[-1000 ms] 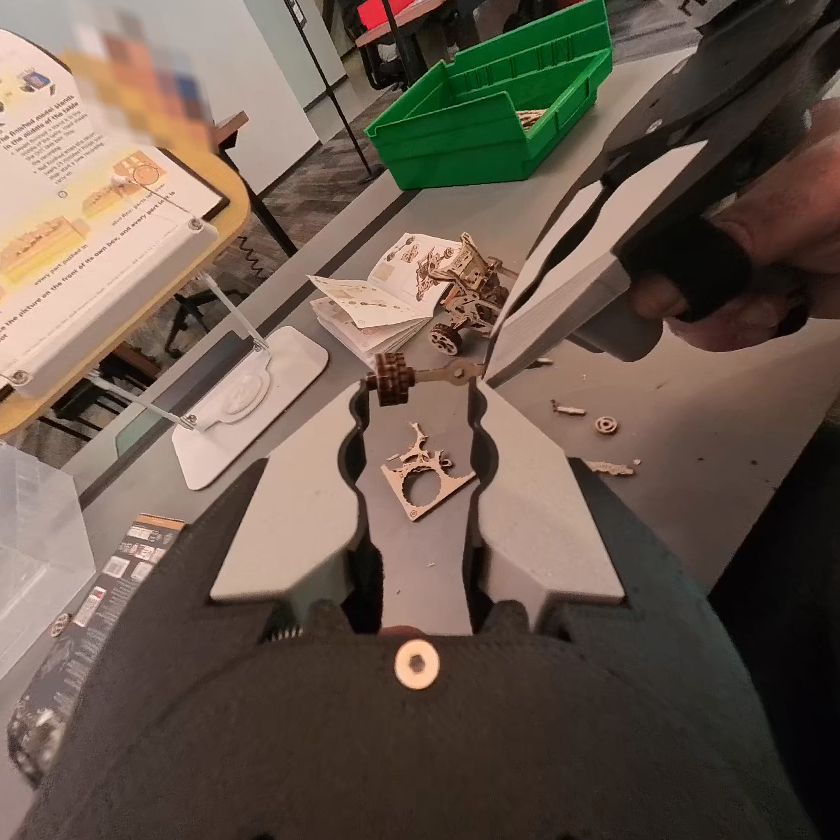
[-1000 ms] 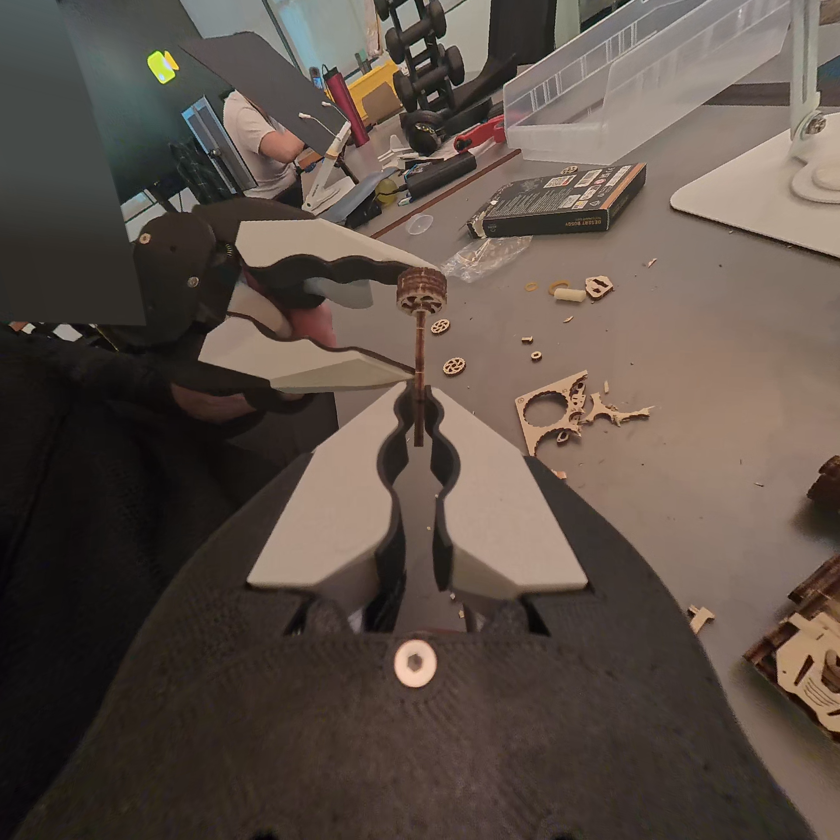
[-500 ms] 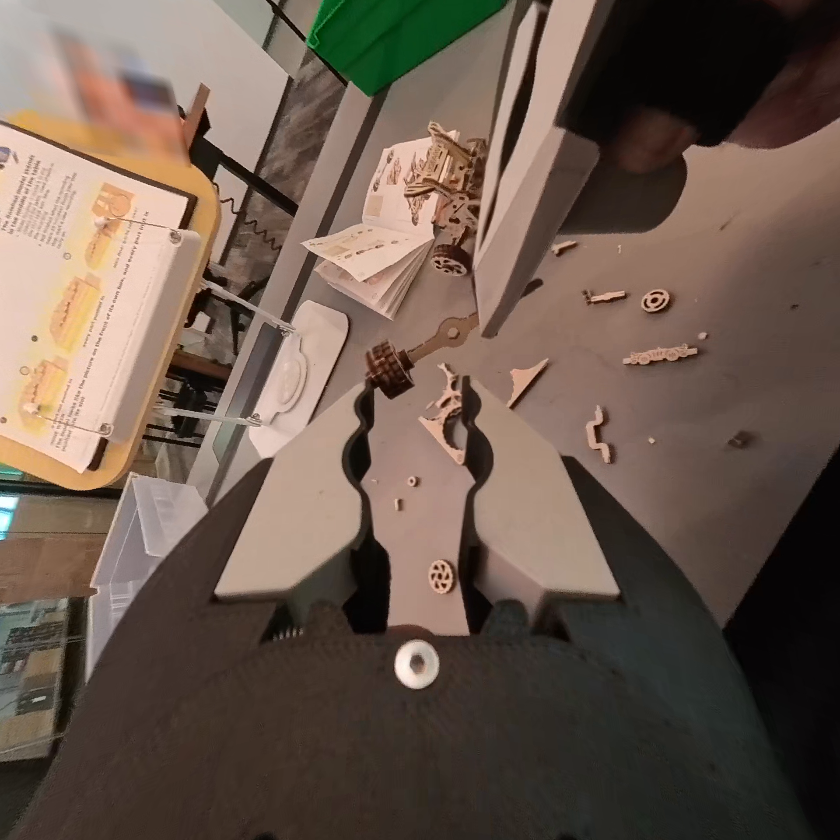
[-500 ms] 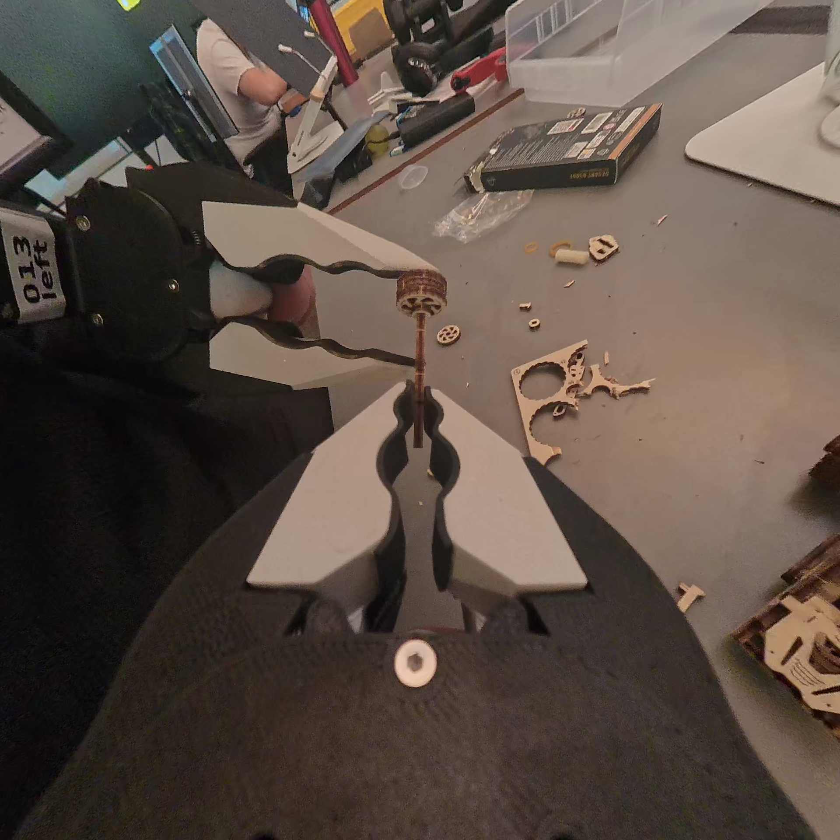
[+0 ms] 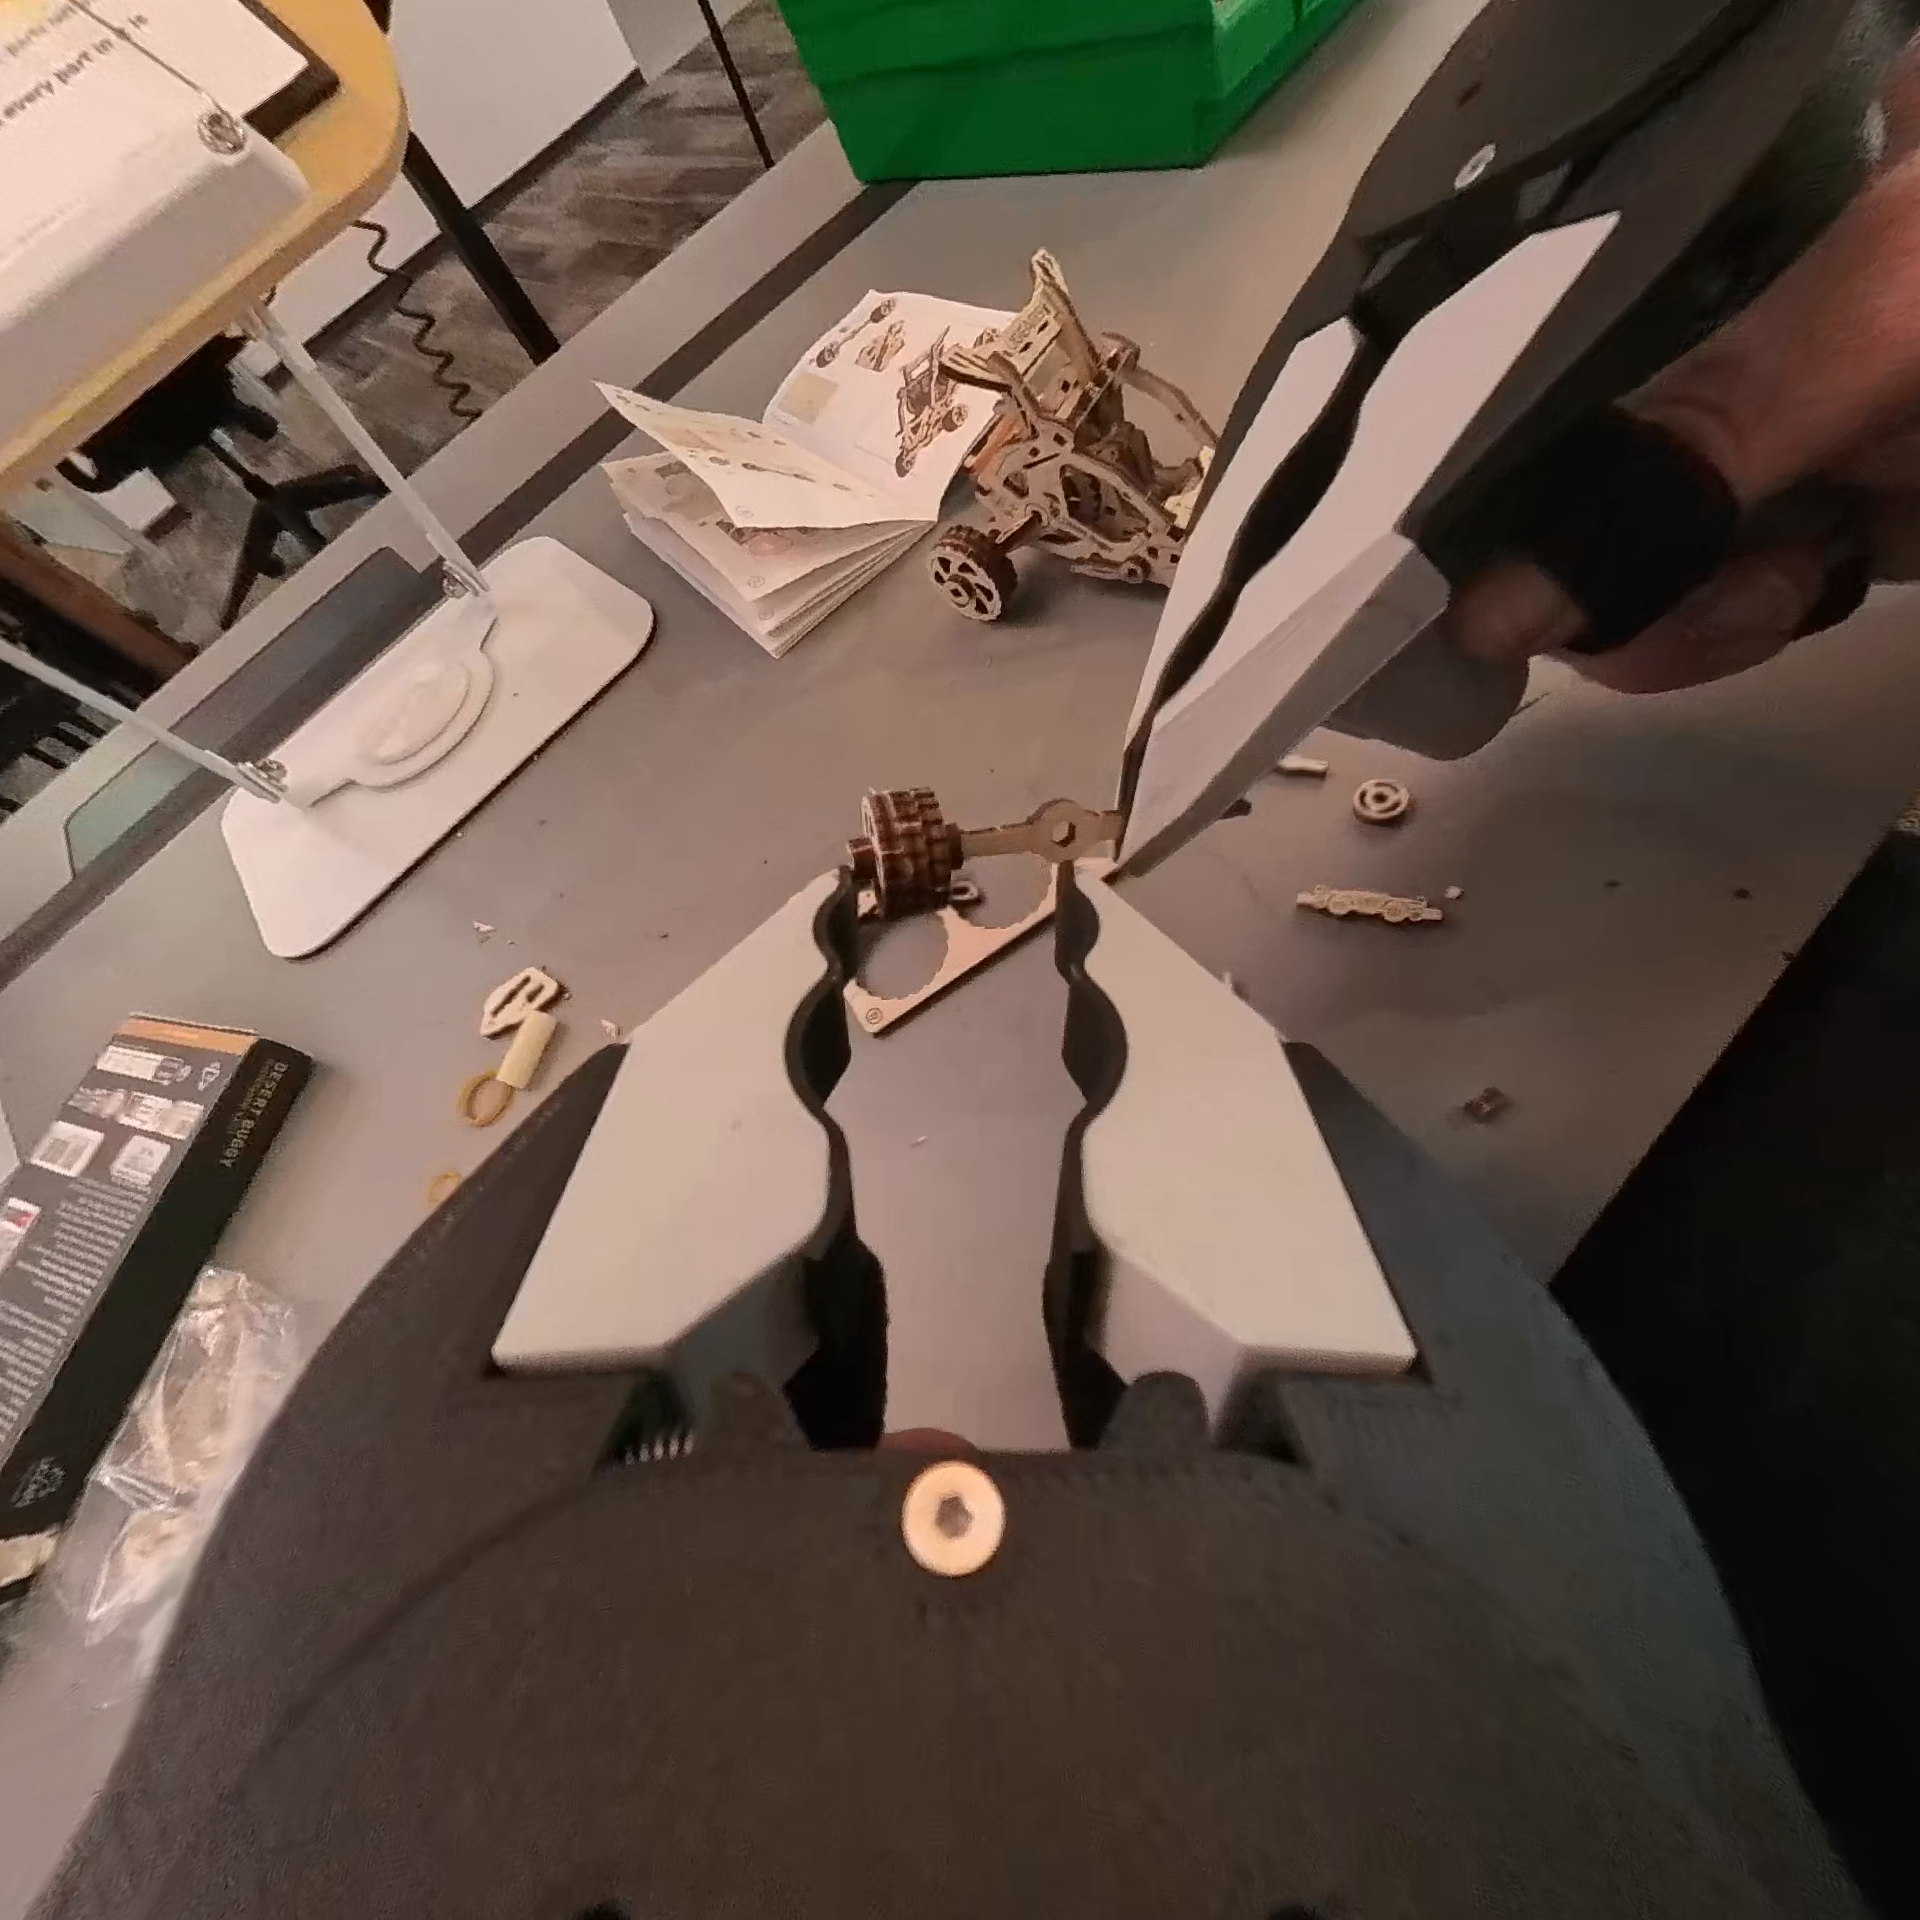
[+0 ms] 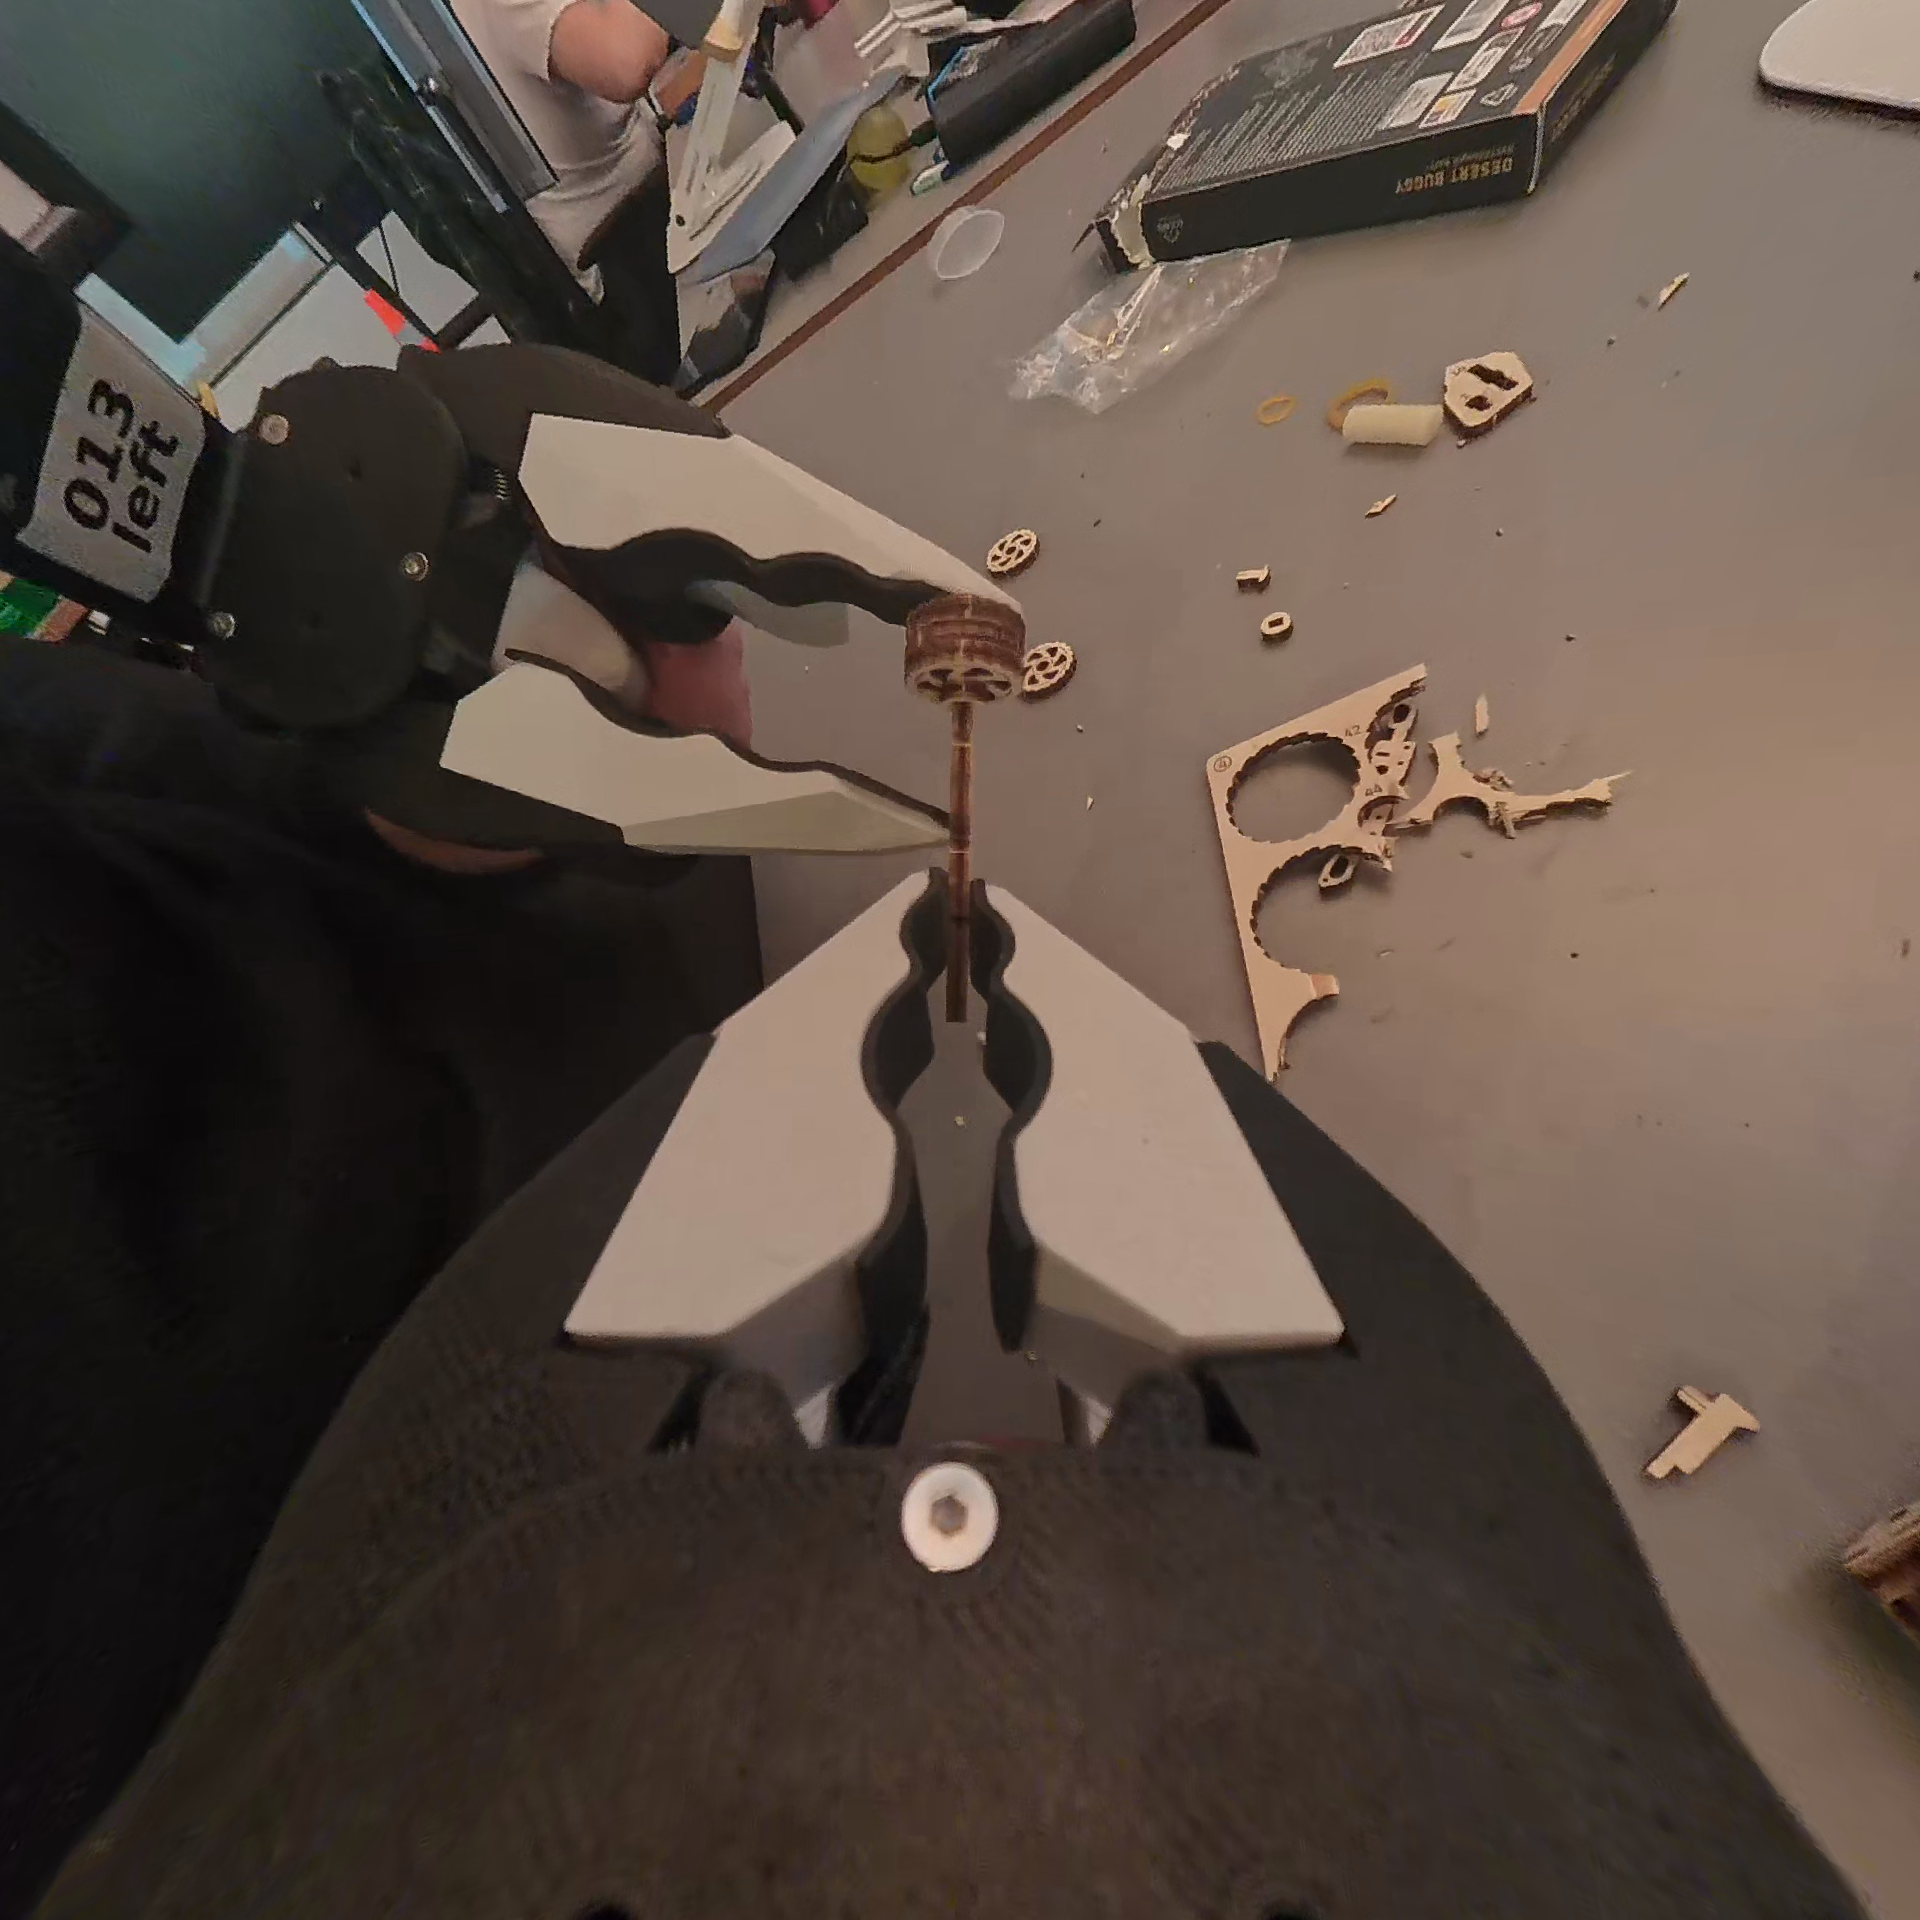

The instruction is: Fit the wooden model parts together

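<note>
Right gripper (image 6: pixel 958 891): pinching the flat wooden lever (image 6: pixel 957 831) edge-on between its tips, jaws pressed onto it; in the left wrist view it (image 5: pixel 1127 836) comes in from the upper right, held by a gloved hand (image 5: pixel 1662 540)
Wooden wheel (image 5: pixel 902 854): dark, toothed, fixed on the far end of the lever (image 5: pixel 1039 834); it touches the tip of the left gripper's far finger; seen from the right wrist view it (image 6: pixel 963 657) sits at the top of the lever
Left gripper (image 5: pixel 954 894): jaws spread wide, nothing clamped between them; the lever spans the gap at its tips; in the right wrist view it (image 6: pixel 961 717) reaches in from the left
Change over the last second: the lever and wheel are held as before; the left wrist view has swung back from its tilt of half a second ago, so the table (image 5: pixel 727 748) lies level again
Cut-out sheet (image 5: pixel 935 961): now lies straight under the left gripper's tips, where a second ago it lay farther down between the fingers
Wooden buggy (image 5: pixel 1070 499): stands beyond the grippers, beside the open booklet (image 5: pixel 769 499)
Dark box (image 5: pixel 114 1195): now shows at lower left with a clear bag (image 5: pixel 177 1434)
Loose bits (image 6: pixel 1392 416): scattered on the table (image 6: pixel 1662 987), well apart from the grippers
</note>
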The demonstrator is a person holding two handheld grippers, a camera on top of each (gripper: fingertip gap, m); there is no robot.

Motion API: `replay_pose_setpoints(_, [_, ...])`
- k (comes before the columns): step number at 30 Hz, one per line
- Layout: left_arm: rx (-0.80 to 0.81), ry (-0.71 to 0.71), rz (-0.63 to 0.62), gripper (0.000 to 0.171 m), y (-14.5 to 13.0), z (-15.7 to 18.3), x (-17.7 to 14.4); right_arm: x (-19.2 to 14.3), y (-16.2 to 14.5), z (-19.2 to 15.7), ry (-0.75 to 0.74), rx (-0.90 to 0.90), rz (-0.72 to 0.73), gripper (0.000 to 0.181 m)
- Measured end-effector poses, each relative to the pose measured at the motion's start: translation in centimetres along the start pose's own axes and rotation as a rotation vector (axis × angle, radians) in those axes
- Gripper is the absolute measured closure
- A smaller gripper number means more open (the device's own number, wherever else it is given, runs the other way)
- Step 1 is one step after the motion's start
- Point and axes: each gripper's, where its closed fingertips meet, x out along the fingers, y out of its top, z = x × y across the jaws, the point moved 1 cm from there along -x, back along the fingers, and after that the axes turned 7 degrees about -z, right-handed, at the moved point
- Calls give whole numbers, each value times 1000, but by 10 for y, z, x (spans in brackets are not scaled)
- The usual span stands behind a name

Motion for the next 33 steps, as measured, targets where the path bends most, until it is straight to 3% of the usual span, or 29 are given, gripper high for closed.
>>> replay_pose_setpoints(6, [46, 77, -4, 123, 1, -7, -1, 1, 0, 1, 7, 13, -3, 181])
replay_pose_setpoints(10, [89, 67, 2, 134, 1, -1, 0, 2, -1, 2, 11, 18, -6, 181])
replay_pose_setpoints(21, [328, 147, -16, 134, 6, 4, -1, 3, -6, 1, -5, 3, -32, 181])
replay_pose_setpoints(26, [371, 151, -85, 145, -6, 2, 5, 5, -13, 3, -6, 14, -61, 181])
replay_pose_setpoints(33, [246, 24, -196, 131, -47, 16, 17, 21, -31, 12, -26, 5, -208, 181])
